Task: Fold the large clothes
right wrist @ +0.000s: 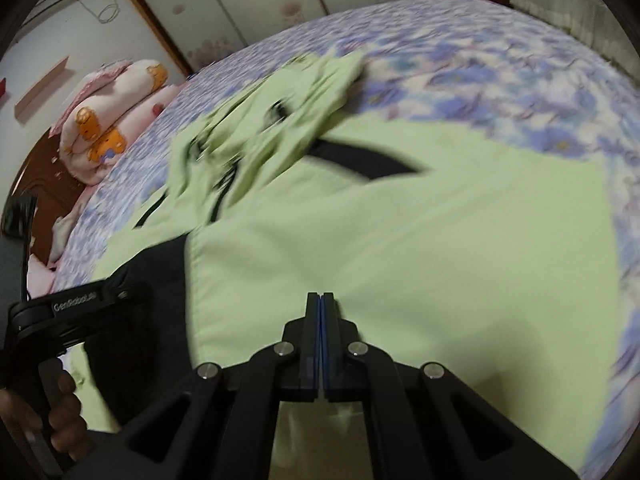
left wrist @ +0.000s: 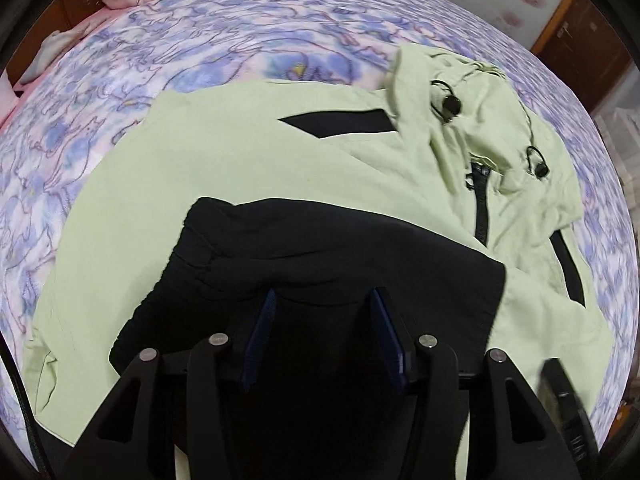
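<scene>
A light green hooded jacket point(left wrist: 240, 160) lies spread on the bed, its hood point(left wrist: 480, 120) with black cord toggles crumpled at the far right. A black cloth panel point(left wrist: 320, 240) lies over the jacket's near part. My left gripper point(left wrist: 324, 300) hangs over this panel, fingers apart, black cloth under and between them; no pinch shows. In the right wrist view my right gripper point(right wrist: 321, 300) is shut, pads together, just above the jacket's point(right wrist: 440, 240) flat green front with nothing seen between them. The hood point(right wrist: 280, 112) is blurred at the far left, and the black cloth point(right wrist: 160, 272) shows left.
A blue and white flowered bedsheet point(left wrist: 200, 40) surrounds the jacket on all sides. A rolled pink quilt point(right wrist: 108, 120) lies at the head of the bed by a wooden headboard point(right wrist: 40, 184). A hand point(right wrist: 60, 404) grips a black handle at the lower left. Wardrobe doors point(right wrist: 260, 0) stand behind.
</scene>
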A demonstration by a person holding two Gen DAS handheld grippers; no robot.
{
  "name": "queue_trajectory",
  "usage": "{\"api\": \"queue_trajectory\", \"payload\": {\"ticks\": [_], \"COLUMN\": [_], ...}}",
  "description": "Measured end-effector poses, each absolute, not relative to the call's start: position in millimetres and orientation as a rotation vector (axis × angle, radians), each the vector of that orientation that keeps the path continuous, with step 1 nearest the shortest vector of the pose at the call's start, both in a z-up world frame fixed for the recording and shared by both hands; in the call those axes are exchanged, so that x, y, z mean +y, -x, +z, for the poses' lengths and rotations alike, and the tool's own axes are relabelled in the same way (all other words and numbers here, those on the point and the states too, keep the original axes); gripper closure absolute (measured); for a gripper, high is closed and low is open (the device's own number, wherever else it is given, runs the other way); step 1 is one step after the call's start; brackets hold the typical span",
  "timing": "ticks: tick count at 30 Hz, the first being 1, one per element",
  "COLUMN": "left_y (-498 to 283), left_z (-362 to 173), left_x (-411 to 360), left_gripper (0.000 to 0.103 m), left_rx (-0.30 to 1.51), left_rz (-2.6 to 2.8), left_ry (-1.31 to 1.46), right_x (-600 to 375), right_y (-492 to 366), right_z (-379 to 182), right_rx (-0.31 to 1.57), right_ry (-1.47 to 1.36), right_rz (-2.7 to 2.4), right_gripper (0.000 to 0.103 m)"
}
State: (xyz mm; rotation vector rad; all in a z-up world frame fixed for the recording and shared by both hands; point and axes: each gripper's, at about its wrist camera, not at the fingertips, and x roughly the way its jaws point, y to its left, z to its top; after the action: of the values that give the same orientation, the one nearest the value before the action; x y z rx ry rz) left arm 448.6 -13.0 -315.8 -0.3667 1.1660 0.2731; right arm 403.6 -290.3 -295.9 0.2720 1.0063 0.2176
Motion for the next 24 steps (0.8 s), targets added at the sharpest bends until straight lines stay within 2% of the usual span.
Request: {"api": "queue_trajectory", "payload": {"ticks": [4,9,18,24], "left_y": [-445,-443,-450,-467], "left_z": [-314,-312,-312,-327], "left_x": [-14,-2,0,8], "left_gripper": [0.055,0.055,0.056,0.056], "left_rx": [1.127,1.093,1.069,1.099], "left_rz": [0.309,0.346,0.384,0.403], "left_ry": [0.303,0.378,0.321,0.385], "right_x": [-325,-356,-404,-418], "right_y": [-402,-393,-399,-417], "right_z": [-294,-287,-295,-317], "right_rx": [0.97,0.893,0.892,0.936], "right_ry": [-0.312,-0.345,-0.358,-0.375], "right_rz": [0.187,0.072,-0.127,-0.16], "right_gripper": [0.103,0.103,0.103,0.103]}}
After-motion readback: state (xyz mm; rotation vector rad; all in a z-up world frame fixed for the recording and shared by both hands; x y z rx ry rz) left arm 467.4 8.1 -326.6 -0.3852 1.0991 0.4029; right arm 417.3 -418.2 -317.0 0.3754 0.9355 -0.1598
